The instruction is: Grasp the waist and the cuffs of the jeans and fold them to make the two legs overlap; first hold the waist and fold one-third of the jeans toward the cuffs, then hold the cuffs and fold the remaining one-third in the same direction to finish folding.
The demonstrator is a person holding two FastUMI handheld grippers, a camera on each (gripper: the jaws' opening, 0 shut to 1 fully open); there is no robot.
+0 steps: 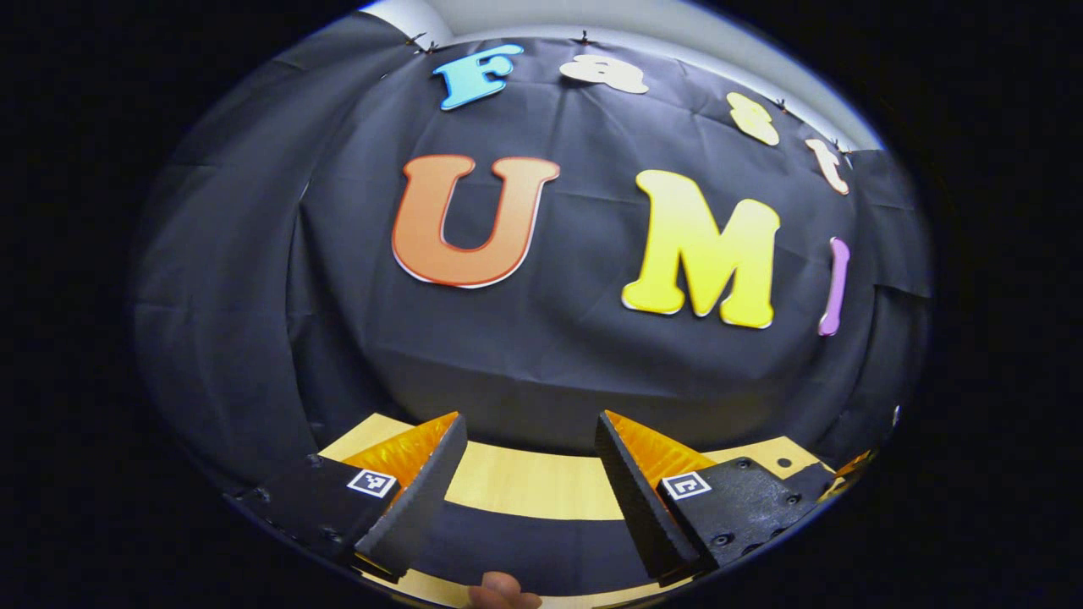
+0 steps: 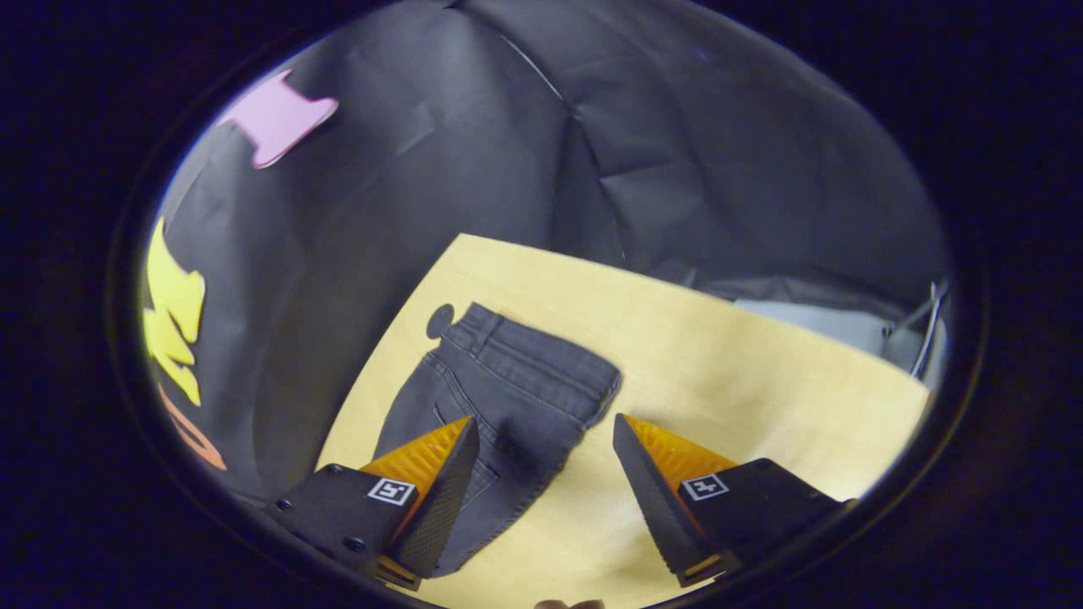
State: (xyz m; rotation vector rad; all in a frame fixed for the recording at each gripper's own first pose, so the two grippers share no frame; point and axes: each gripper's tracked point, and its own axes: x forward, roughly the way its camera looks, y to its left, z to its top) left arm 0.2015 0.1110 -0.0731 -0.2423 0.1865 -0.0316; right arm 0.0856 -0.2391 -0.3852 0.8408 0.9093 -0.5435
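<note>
Wooden table [image 2: 719, 355] bears jeans [image 2: 508, 397]; waistband farthest from right claw [image 2: 546, 474].

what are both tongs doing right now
Left tongs: open, holding nothing.
Right tongs: open, holding nothing, above the jeans.

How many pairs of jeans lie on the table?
1. The jeans lie flat on the wooden table in the right gripper view, waist toward the far edge, just beyond the open right tongs. The legs run out of sight under the tongs.
</note>
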